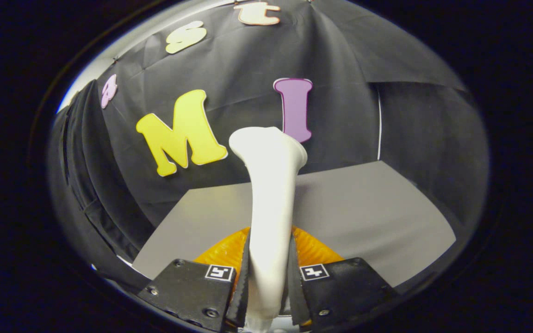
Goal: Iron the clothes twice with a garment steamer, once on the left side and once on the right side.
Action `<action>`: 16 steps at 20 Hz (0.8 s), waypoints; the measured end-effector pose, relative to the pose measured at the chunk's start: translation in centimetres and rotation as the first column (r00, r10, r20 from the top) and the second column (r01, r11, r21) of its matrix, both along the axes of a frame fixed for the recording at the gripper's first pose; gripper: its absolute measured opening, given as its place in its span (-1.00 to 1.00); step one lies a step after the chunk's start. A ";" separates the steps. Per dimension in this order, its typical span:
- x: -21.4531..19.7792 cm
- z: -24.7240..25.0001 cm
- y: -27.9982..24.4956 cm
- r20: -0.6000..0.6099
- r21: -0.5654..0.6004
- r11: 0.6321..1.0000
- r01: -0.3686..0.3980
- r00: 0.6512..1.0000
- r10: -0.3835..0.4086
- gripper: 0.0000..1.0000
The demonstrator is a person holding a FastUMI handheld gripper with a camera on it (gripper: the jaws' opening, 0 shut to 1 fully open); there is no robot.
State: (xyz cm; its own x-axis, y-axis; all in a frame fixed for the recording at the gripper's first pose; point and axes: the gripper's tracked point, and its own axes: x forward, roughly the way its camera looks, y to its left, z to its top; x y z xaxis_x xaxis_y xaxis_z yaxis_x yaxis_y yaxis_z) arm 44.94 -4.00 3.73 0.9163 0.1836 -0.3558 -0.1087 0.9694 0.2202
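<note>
A white garment steamer (270, 194) stands up between my fingers, its handle narrow below and its head flaring wide at the top. My gripper (269, 282) is shut on the handle, one pad (244, 277) pressed against each side. The steamer head rises well beyond the fingertips, in front of the booth's black cloth wall. An orange ribbed thing (222, 253) lies just ahead of the fingers, behind the handle, partly hidden by it. A dark garment (81, 152) hangs off to the left of the steamer, against the wall.
A grey table top (363, 212) stretches beyond the fingers to the cloth wall. Black cloth hangs behind and to the right of the table. A white strip of floor or frame (125, 261) shows at the table's near left corner.
</note>
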 end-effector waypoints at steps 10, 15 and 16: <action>-9.4 6.1 6.7 0.104 0.033 0.999 -0.013 0.995 0.010 -0.23; -13.8 9.4 13.0 0.171 0.022 0.997 -0.068 0.983 0.064 -0.23; -14.5 10.3 14.2 0.185 0.019 0.997 -0.078 0.980 0.073 -0.23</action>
State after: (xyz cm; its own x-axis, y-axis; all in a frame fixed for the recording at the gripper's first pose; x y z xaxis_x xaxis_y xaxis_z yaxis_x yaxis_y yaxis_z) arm 30.46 10.20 13.98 0.9489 0.2617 -0.1765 -0.2224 0.9511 0.2145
